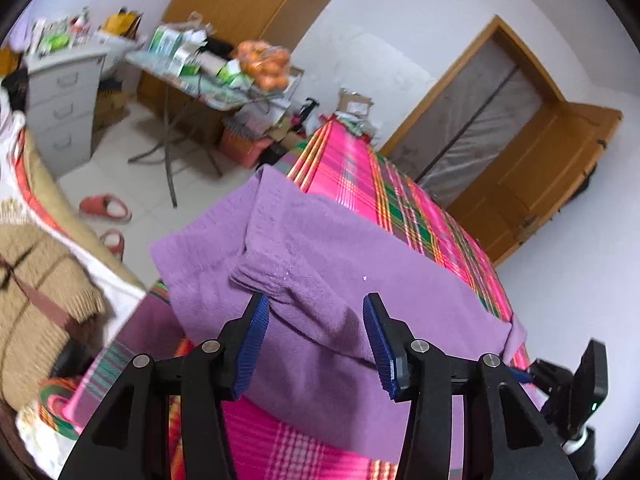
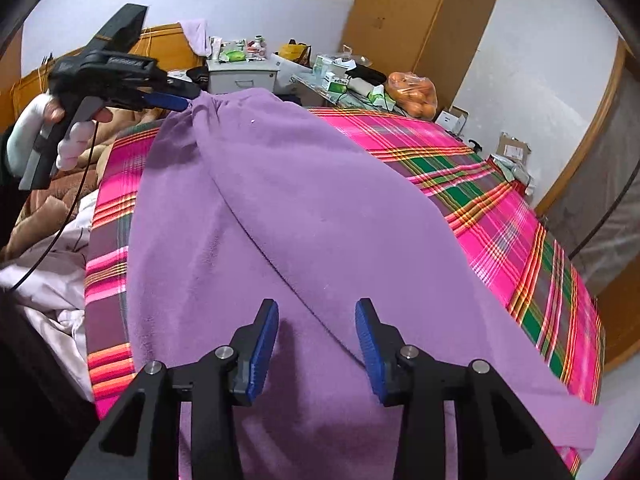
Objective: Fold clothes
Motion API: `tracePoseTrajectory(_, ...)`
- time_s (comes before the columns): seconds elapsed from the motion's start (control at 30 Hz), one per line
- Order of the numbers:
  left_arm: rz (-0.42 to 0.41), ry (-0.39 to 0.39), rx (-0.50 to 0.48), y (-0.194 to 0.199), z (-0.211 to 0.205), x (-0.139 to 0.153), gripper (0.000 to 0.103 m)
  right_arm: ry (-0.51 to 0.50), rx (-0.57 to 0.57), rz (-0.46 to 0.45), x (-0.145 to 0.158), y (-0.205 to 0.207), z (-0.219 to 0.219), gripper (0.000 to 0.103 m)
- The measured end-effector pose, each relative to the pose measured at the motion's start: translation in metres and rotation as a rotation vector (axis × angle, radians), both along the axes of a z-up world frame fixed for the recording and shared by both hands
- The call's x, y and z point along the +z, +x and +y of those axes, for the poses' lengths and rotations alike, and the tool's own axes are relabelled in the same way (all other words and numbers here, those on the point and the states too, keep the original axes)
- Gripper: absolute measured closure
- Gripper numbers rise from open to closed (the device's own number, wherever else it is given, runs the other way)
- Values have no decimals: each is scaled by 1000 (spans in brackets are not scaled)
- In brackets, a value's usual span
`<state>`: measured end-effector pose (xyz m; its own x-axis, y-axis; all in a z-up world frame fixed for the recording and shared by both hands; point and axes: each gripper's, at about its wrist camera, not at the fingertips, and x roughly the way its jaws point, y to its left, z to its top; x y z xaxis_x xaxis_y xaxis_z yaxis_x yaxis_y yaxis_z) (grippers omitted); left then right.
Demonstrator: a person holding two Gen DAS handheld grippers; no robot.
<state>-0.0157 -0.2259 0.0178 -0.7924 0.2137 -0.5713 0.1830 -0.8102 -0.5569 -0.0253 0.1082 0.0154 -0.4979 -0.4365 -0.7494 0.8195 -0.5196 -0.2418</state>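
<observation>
A purple fleece garment (image 1: 340,248) lies spread on a bed covered with a pink plaid sheet (image 1: 352,168). In the left wrist view my left gripper (image 1: 316,304) stands open, and a raised fold of the purple cloth lies loose between its blue pads (image 1: 252,340). The right wrist view shows my right gripper (image 2: 316,308) open just above the garment (image 2: 300,184), with a crease running between its fingers. A hand holds the left gripper (image 2: 176,102) at the garment's far bunched corner. The right gripper's body (image 1: 560,380) shows at the lower right, beside the other corner.
A folding table (image 1: 208,92) with boxes and a bag of oranges (image 1: 266,64) stands beyond the bed, next to a grey drawer cabinet (image 1: 64,92). Red slippers (image 1: 106,208) lie on the tiled floor. A brown blanket (image 1: 36,272) is heaped at the left. A wooden door (image 1: 520,184) is at the right.
</observation>
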Motion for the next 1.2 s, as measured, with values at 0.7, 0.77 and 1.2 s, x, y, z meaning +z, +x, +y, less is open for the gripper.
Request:
tracePoseTrajectory(0.7, 98, 37, -7, -40, -10, 51, 97, -102, -58, -19, 58, -7, 10, 100)
tracePoseTrajectory(0.77, 135, 36, -11, -35, -16, 59, 97, -139, -37, -42, 72, 5, 9, 100)
tracePoseTrajectory(1.2, -2, 23, -27, 10, -56, -27, 97, -94, 25, -323, -8, 35, -25, 100)
